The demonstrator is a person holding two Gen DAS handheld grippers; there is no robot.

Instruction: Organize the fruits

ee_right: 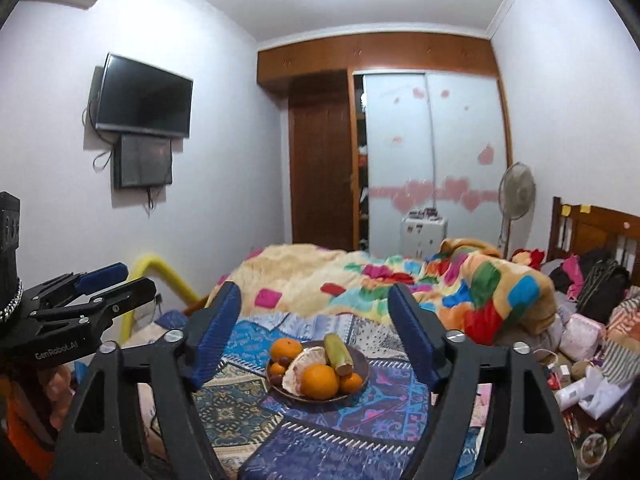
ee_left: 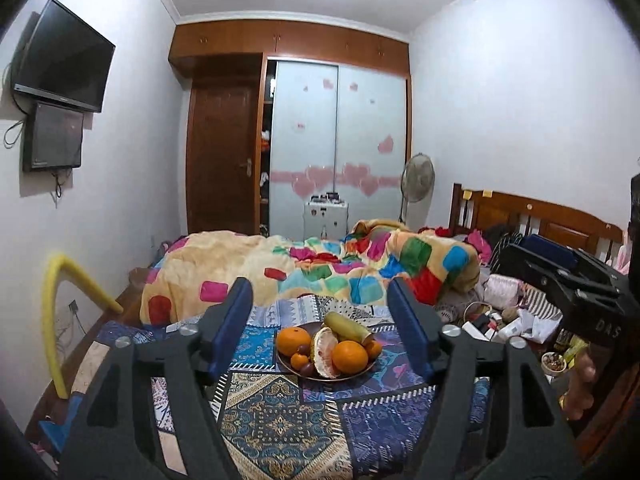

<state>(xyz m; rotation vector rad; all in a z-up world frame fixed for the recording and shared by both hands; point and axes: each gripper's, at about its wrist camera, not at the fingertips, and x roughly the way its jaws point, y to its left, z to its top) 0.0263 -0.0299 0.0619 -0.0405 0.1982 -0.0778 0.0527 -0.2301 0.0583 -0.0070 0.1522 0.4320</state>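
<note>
1. Both claws stand released w/ nothing between the pads: left claw (ee_left: 320,320) frames the plate from its own cam, right claw (ee_right: 316,320) does the same. Neither touches any fruit.
2. Plate (ee_right: 362,364) sits on the patterned cloth (ee_left: 280,420) spread over the bed's near end, well apart from both claws. A flat, cleared patch, prob. chosen so the plate stays level on soft bedding.
3. Fruit is heaped on the plate, all touching: big orange (ee_left: 349,356) at front, 2nd orange (ee_left: 293,341) at left, peeled pomelo (ee_left: 325,350) between them, a green-yellow long fruit (ee_left: 347,327) lying across the back. Small orange ones and a couple of dark ones fill the gaps; can't tell what kind.
4. Piling keeps round fruit from rolling; the long one rests on top since it won't fit flat.
5. Claws are held side by side, pointing almost level at the plate. Right claw shows at the right edge of the left cam w/ a hand (ee_left: 582,384) on its grip.
6. Judgement: looks like either a start or a finish pose; can't tell which. Fruit already gathered on the plate suggests little is left.
7. Quilt (ee_left: 320,268) is bunched behind the plate, clutter to the right; both apart from the plate.
</note>
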